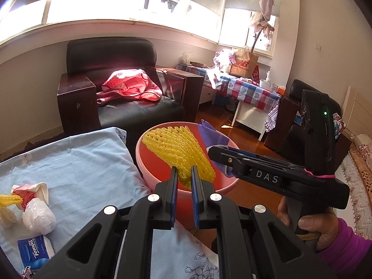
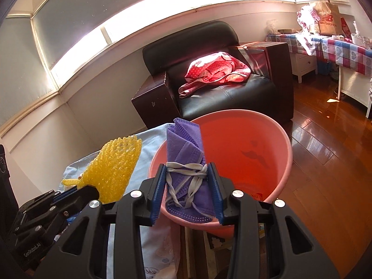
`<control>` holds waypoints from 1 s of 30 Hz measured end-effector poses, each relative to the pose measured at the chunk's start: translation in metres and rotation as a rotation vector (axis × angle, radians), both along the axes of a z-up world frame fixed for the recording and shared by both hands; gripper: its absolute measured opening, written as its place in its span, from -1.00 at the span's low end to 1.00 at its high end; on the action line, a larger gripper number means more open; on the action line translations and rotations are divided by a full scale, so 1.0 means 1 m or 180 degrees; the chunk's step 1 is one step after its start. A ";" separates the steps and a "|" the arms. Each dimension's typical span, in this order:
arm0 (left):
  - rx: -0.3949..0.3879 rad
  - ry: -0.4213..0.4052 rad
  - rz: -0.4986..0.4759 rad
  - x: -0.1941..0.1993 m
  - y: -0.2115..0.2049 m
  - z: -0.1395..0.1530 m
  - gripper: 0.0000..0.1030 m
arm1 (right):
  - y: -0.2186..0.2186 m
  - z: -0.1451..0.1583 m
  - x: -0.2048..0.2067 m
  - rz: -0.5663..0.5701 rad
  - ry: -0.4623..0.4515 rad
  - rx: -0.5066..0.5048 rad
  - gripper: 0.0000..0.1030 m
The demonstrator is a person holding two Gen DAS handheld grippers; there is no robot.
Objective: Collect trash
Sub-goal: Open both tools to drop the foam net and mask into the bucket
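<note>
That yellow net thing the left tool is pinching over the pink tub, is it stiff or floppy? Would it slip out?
The yellow foam net probably is light and springy: it fans upward from the left gripper without drooping. Its bumpy mesh likely grips well, so slipping seems unlikely. Released above the pink basin, it would probably drop softly.

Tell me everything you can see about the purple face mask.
The purple face mask is a pleated, non-woven-looking piece, folded into a bundle with its white elastic loops wound around it. It stands roughly upright, pinched between the blue pads of the right gripper, over the near rim of the pink basin. Only the gripper visibly touches it.
</note>
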State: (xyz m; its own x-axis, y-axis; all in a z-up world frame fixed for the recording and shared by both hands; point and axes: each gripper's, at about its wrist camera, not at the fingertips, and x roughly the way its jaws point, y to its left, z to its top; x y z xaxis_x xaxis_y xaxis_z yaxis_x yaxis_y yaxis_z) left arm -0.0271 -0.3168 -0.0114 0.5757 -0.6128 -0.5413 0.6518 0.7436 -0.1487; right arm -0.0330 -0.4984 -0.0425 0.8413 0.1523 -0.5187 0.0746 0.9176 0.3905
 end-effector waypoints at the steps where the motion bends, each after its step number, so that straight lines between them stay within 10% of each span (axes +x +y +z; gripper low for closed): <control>1: 0.0013 0.0024 -0.0017 0.003 -0.005 -0.002 -0.80 | -0.004 -0.002 0.003 -0.0022 0.0013 -0.0001 -0.28; 19: 0.0377 0.0266 -0.0019 0.033 -0.049 -0.040 -0.78 | -0.027 -0.029 0.025 -0.0229 0.0248 0.0022 -0.28; 25: 0.0353 0.0299 0.0073 0.034 -0.045 -0.041 -0.24 | -0.029 -0.035 0.030 -0.0240 0.0339 0.0071 -0.28; 30: 0.0298 0.0289 0.0088 0.032 -0.039 -0.036 -0.21 | -0.032 -0.036 0.031 -0.0281 0.0360 0.0124 -0.27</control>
